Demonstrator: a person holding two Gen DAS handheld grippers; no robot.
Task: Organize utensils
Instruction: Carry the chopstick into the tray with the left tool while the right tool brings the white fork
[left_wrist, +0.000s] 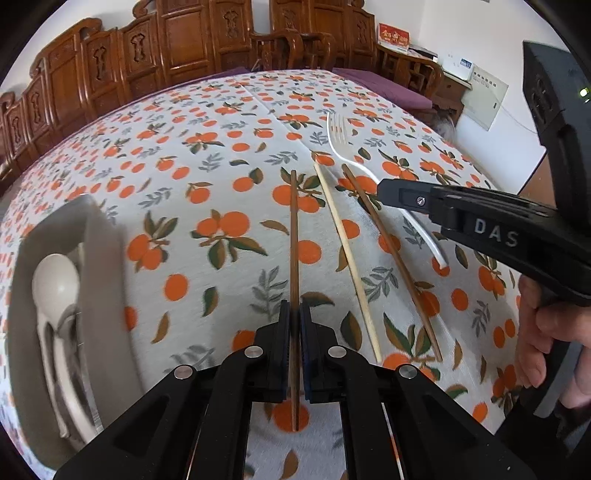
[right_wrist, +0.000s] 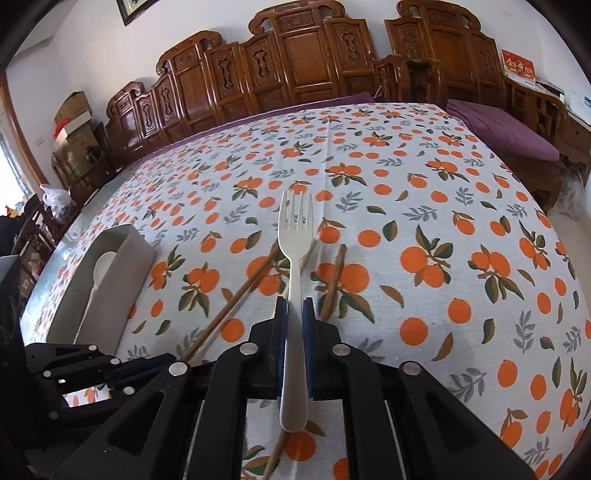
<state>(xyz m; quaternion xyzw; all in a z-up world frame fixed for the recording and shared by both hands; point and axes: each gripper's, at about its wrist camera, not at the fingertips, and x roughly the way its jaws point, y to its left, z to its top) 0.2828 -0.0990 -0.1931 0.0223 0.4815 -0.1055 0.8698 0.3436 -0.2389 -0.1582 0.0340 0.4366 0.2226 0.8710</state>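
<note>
My left gripper (left_wrist: 294, 314) is shut on a dark brown chopstick (left_wrist: 294, 240) that points straight away across the orange-print tablecloth. To its right lie a pale chopstick (left_wrist: 347, 258) and a second dark chopstick (left_wrist: 391, 258). My right gripper (right_wrist: 293, 310) is shut on the handle of a white fork (right_wrist: 295, 251), tines pointing away over the chopsticks (right_wrist: 240, 295). The left wrist view shows the same fork (left_wrist: 338, 140) and the right gripper (left_wrist: 382, 192) coming in from the right. A grey tray (left_wrist: 88, 221) on the left holds a white spoon (left_wrist: 55, 280).
A hand (left_wrist: 546, 332) holds the right gripper's handle at the right edge. The tray (right_wrist: 136, 258) stands near the table's left edge, with the left gripper (right_wrist: 110, 373) below it. Carved wooden benches (right_wrist: 295, 66) line the far side of the table.
</note>
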